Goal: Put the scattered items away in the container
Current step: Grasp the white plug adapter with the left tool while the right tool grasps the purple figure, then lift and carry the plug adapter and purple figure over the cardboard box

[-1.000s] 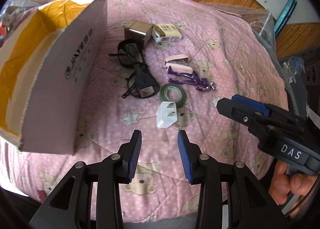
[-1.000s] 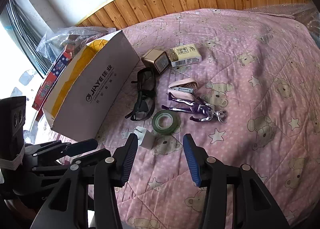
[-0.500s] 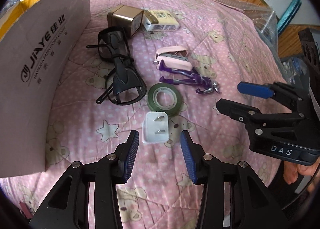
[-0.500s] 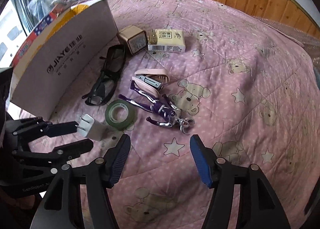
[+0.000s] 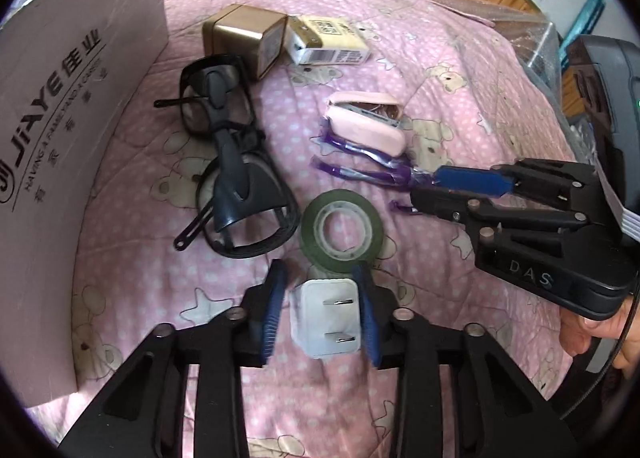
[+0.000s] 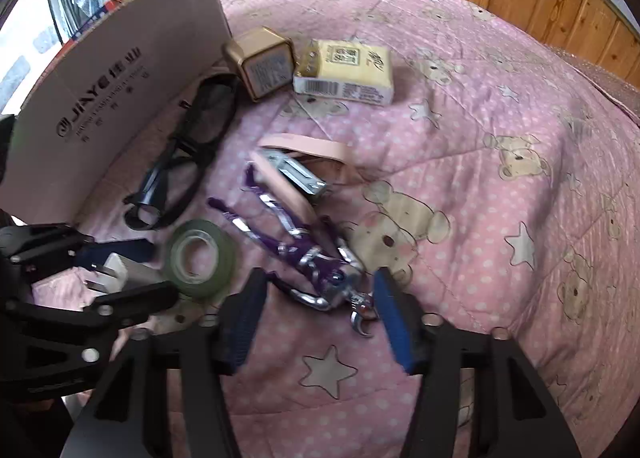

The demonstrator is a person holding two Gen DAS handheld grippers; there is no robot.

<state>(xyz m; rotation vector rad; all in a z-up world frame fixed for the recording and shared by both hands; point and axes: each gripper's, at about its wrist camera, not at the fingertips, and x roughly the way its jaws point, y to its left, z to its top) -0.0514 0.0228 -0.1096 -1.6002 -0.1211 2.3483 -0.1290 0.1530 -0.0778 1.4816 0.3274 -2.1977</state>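
White plug adapter (image 5: 326, 318) first up, lying on the pink bed quilt (image 5: 400, 58) just this side of the green tape roll (image 5: 340, 232). Pinched there between the blue pads of the left hand-held gripper (image 5: 320, 286), jaws having just been closing, pads seemingly pressed to both flanks, prongs facing the camera. Not lifted yet by the look of it.

Over on the right wrist view, much the same story: right hand-held gripper (image 6: 319, 286) down over the silver clasp end of the purple keychain (image 6: 304, 254), jaws having just been closing, clenched about as far as they go with the clasp between the pads. Hard to say through the blur whether both pads truly bite.

So: a double pick-up step, very early in the tidy. Nothing visibly in the cardboard box (image 5: 80, 118) from here, its inside out of view; dark glasses (image 5: 236, 178), pink stapler (image 5: 368, 126), brown tin (image 5: 240, 34) and cream packet (image 5: 328, 42) all out on the quilt, well short of the container.

Next, probably: straight lift with both, then a swing towards the box wall at the left, up and over its rim before letting go. Worth watching the keychain's dangling tail, which lies touching the stapler.
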